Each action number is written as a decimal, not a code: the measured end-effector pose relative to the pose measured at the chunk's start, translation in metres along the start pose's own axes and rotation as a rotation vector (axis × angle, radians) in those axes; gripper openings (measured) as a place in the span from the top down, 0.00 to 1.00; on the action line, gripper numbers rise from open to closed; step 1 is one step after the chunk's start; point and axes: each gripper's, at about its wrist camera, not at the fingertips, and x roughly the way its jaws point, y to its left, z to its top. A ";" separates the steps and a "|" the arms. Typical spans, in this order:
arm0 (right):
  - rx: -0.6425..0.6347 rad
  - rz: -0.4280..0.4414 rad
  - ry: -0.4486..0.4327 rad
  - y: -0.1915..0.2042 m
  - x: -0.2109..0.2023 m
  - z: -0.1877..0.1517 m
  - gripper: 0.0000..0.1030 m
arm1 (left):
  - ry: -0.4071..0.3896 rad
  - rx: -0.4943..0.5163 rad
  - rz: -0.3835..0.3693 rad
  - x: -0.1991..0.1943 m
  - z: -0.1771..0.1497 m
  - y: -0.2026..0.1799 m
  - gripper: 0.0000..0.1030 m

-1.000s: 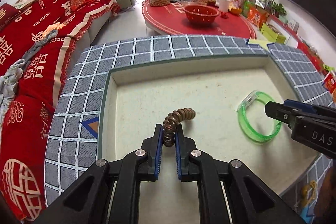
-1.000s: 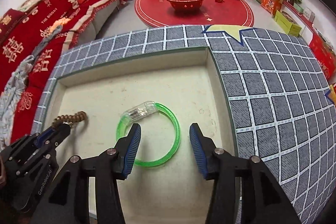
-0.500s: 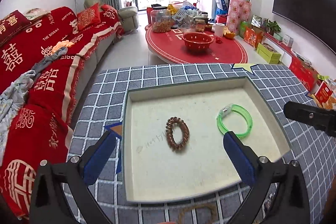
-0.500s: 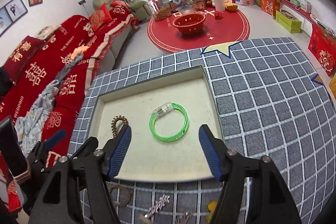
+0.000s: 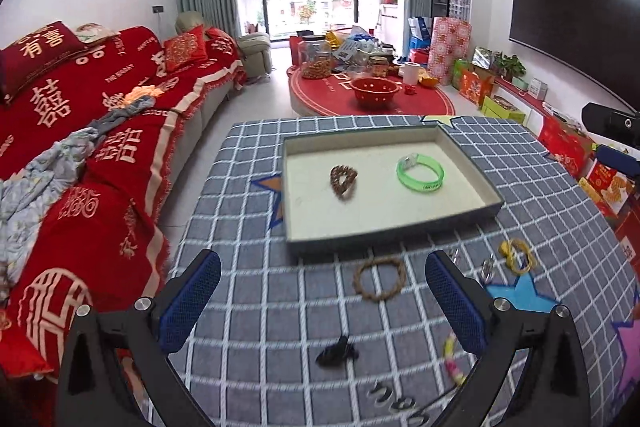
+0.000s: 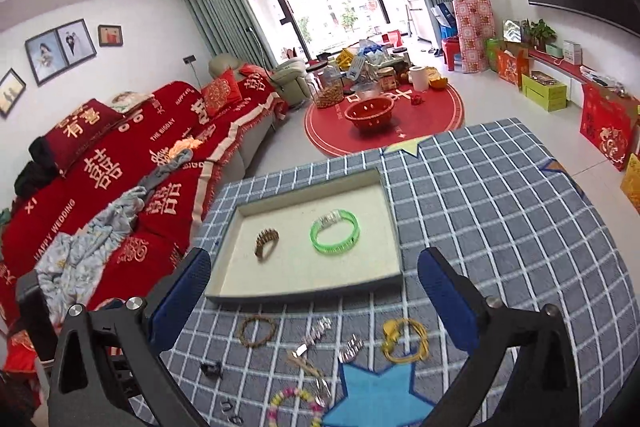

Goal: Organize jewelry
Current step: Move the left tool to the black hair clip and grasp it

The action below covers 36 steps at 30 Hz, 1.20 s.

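- The left gripper (image 5: 322,301) fills the bottom of the left wrist view with its 2 blue-padded fingers (image 5: 191,301) spread wide apart and nothing between them.
- The right gripper (image 6: 314,303) sits low in the right wrist view; its jaws have just been opening and now stand wide apart, holding nothing.
- The tray (image 5: 390,229) lies at the centre of the left view on the grey checked tablecloth (image 5: 256,163).
- Inside the tray, the brown bead bracelet (image 5: 343,180) rests left of centre and the green bangle (image 5: 421,173) right of centre, well apart from each other.
- Below the tray in the right view, loose pieces lie on the cloth: a brown ring bracelet (image 6: 257,331), a yellow bracelet (image 6: 404,341), a silver watch band (image 6: 350,347) and a pastel bead bracelet (image 6: 294,407) at the bottom edge.
- A small black item (image 5: 336,351) lies between the left gripper's fingers in the frame, on the cloth beneath them.
- A red sofa (image 5: 80,131) takes up the left side of both views.
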 end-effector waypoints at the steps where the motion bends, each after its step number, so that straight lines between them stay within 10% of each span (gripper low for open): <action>1: 0.004 -0.004 0.013 0.000 -0.005 -0.005 0.00 | 0.000 -0.005 0.003 -0.005 -0.006 0.000 0.00; 17: 0.057 -0.136 0.287 -0.033 0.002 -0.124 0.00 | 0.170 -0.087 -0.014 -0.001 -0.089 0.006 0.00; 36: -0.141 -0.240 0.425 0.012 0.063 -0.161 0.10 | 0.205 0.000 -0.008 0.052 -0.068 0.000 0.00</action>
